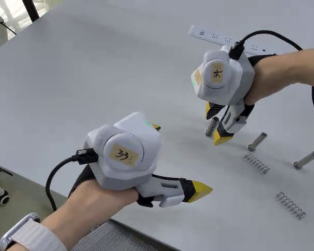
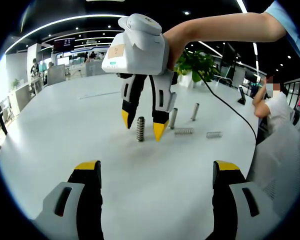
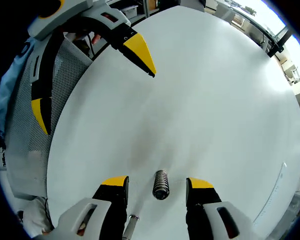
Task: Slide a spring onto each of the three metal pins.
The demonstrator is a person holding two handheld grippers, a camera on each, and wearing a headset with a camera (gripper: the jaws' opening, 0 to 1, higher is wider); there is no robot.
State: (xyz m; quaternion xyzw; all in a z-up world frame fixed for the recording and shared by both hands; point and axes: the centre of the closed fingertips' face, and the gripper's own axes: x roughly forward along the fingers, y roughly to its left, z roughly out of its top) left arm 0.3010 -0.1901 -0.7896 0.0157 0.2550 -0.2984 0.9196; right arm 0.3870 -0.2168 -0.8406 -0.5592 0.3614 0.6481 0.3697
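Right gripper [image 2: 142, 125] jaws apart, straddling upright pin [image 3: 161, 184] sleeved in a spring [image 1: 212, 126], no contact seen; left gripper [image 2: 156, 165] jaws wide apart above table [image 1: 94, 78]; bare pin [image 1: 257, 141] with loose spring [image 1: 256, 163] just beside; second bare pin [image 1: 306, 160], second loose spring [image 1: 291, 205] nearby.

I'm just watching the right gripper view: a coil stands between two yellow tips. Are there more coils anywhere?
Observer: Yes, two loose springs lie flat on the table.
Operator: What do they go on?
Observer: Two bare pins stand upright close by them.
Operator: Is my coil fully down?
Observer: Seen from the side, the standing spring between the right gripper tips reaches the table.
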